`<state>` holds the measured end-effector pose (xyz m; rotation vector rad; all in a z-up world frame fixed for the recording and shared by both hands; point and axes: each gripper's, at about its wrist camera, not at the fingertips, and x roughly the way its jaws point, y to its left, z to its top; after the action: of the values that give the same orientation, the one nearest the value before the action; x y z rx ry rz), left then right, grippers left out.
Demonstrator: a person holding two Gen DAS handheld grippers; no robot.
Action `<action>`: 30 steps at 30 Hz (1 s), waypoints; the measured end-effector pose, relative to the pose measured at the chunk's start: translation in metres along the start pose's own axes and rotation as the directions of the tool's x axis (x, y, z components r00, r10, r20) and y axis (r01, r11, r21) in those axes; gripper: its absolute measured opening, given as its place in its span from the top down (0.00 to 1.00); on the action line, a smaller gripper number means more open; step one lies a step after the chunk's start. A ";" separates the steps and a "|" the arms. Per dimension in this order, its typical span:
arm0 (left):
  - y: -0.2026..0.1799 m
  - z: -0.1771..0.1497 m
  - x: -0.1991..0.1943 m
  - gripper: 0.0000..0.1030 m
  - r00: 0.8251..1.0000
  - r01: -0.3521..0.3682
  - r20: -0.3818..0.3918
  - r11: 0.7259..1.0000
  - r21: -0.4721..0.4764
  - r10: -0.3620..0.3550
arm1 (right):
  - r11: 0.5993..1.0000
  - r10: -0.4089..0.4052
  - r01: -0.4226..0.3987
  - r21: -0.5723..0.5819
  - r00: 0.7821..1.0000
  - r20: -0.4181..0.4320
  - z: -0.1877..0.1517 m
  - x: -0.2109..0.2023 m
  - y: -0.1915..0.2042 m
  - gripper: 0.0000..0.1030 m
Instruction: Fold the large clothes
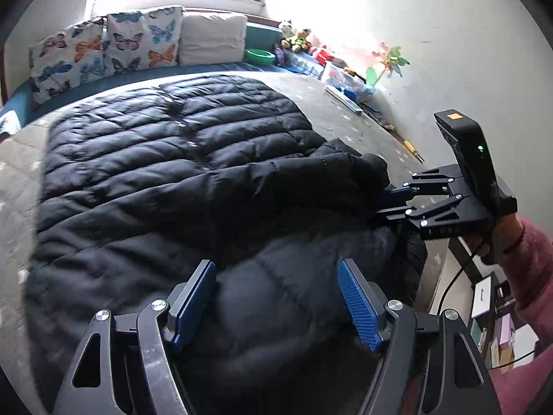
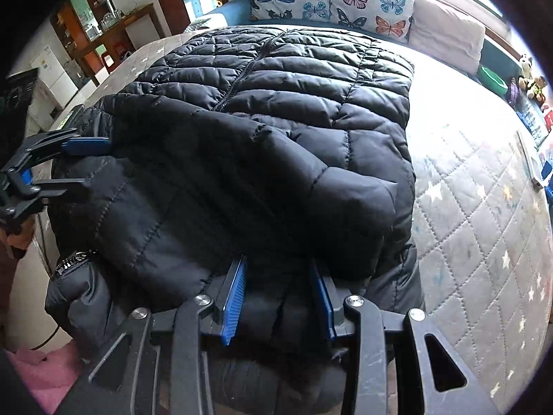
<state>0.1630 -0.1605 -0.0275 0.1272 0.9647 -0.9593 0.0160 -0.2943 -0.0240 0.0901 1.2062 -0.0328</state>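
A large black quilted puffer jacket (image 1: 166, 159) lies spread on the mattress, with a sleeve folded across its near part; it also shows in the right wrist view (image 2: 276, 110). My left gripper (image 1: 276, 276) is open just over the jacket's near end, its blue pads (image 1: 359, 307) wide apart with nothing between them. It shows at the left edge of the right wrist view (image 2: 83, 162). My right gripper (image 2: 280, 269) has its jaws around a fold at the jacket's near edge. It also shows at the jacket's right side in the left wrist view (image 1: 387, 204).
The grey quilted mattress (image 2: 484, 224) runs right of the jacket. Butterfly pillows (image 1: 103, 48) and a beige cushion (image 1: 214, 38) line the far edge. Toys and boxes (image 1: 331, 65) lie along the right wall. Shelves (image 2: 93, 24) stand past the bed's left side.
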 end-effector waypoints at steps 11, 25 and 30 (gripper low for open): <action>0.097 -0.045 -0.062 0.25 0.997 -0.043 0.048 0.967 -0.251 0.057 | 1.000 -0.024 0.024 0.013 1.000 -0.021 -0.005 -0.007 -0.004 0.56; 0.091 -0.035 -0.062 0.26 0.994 -0.096 0.029 0.980 -0.177 0.102 | 0.999 -0.050 0.049 -0.007 0.997 -0.057 0.009 -0.007 0.000 0.54; 0.094 -0.004 -0.062 0.26 0.994 -0.078 0.065 0.982 -0.171 0.090 | 0.997 -0.067 0.067 -0.022 0.998 0.022 0.026 -0.039 0.003 0.54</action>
<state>0.2169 -0.0626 -0.0126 -0.0095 0.9619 -0.7960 0.0262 -0.2944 0.0212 0.0290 1.1879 -0.0783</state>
